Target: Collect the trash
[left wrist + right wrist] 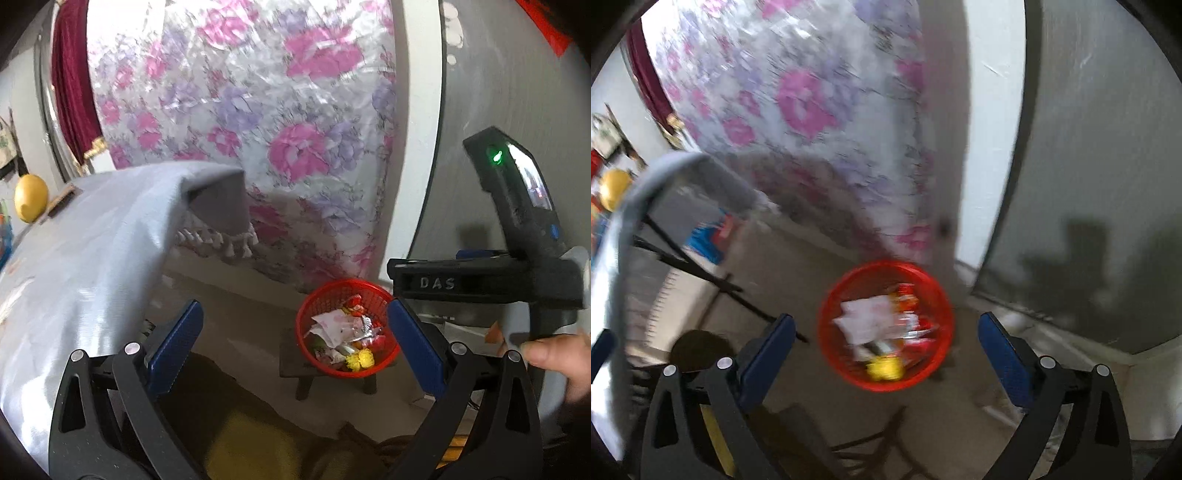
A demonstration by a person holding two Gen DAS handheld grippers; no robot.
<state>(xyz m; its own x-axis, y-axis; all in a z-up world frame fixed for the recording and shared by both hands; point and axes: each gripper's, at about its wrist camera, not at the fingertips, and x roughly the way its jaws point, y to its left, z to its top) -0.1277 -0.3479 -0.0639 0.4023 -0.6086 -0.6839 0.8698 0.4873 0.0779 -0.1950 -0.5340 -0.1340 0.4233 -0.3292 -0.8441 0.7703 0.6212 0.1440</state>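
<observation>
Left gripper (294,341) spread wide, blue pads holding nothing, touching nothing; right gripper (886,345) likewise wide apart and bare; red basket (384,356) sits on a small dark stool (295,367) on the floor, near the floral curtain (240,110); wrappers and paper scraps (334,328) lie inside it; grey-clothed counter (85,258) at left; right-wrist view motion-blurred.

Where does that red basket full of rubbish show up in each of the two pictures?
Left wrist view: the red basket sits lower right of centre, on a small dark stool, between the open blue fingers.
Right wrist view: the red basket is low and central, blurred, seen more from above.
Shared landmark: the floral sheet hanging behind the basket.
</observation>
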